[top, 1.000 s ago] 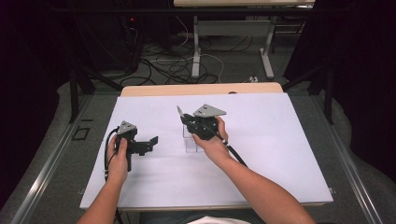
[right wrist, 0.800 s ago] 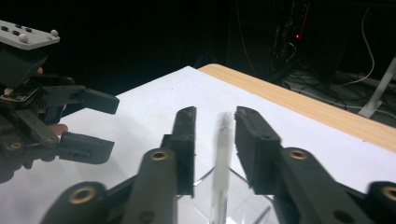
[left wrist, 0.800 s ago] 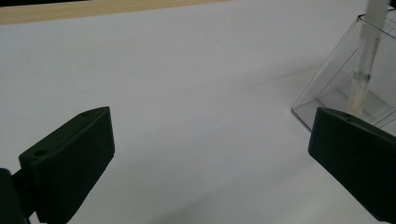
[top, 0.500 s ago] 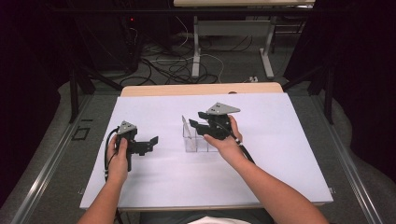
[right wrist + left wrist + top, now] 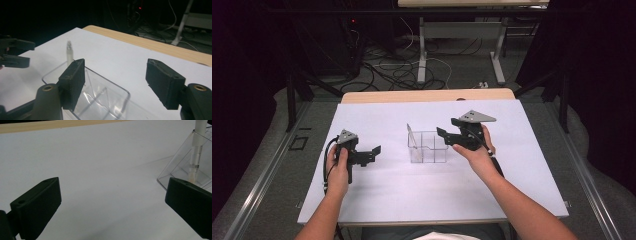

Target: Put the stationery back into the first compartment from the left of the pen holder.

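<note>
Near the centre of the white-covered table (image 5: 377, 200) stands a clear divided organiser box (image 5: 428, 147), with 1 clear tube (image 5: 410, 135) leaning upright in its left compartment. Right gripper (image 5: 448, 136) hovers just beside the box's right edge, jaws spread wide and empty. Left gripper (image 5: 373, 152) sits toward the table's left edge, well apart from the box, jaws also wide open and empty.
</note>
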A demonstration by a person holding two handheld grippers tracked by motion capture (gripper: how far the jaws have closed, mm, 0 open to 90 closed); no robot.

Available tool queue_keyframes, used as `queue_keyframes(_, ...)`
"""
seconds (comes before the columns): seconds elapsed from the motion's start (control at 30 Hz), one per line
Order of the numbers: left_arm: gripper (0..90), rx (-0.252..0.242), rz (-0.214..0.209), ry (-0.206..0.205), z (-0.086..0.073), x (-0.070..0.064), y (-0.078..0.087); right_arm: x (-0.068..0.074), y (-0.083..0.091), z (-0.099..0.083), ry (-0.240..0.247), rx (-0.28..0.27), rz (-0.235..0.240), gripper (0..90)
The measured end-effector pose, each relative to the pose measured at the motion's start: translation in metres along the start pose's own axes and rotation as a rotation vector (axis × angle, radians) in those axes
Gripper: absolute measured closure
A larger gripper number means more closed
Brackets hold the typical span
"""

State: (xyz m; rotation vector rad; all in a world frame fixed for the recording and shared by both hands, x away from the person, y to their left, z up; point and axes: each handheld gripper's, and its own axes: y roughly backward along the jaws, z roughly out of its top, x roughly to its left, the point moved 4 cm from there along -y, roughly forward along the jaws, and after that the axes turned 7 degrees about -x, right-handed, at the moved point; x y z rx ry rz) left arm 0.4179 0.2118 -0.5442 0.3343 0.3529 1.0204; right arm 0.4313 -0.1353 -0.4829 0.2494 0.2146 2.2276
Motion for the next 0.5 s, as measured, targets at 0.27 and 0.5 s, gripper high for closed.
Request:
queue_keyframes(0.27,0.5,-0.004,0.004,0.010,0.000,0.000,0.001,-0.024,0.021,-0.014,0.020,0.046,-0.098,15.1)
queue_keyframes(0.5,0.4,-0.006,0.009,0.012,0.000,0.002,0.001,-0.047,0.036,-0.030,-0.010,0.069,-0.182,3.5)
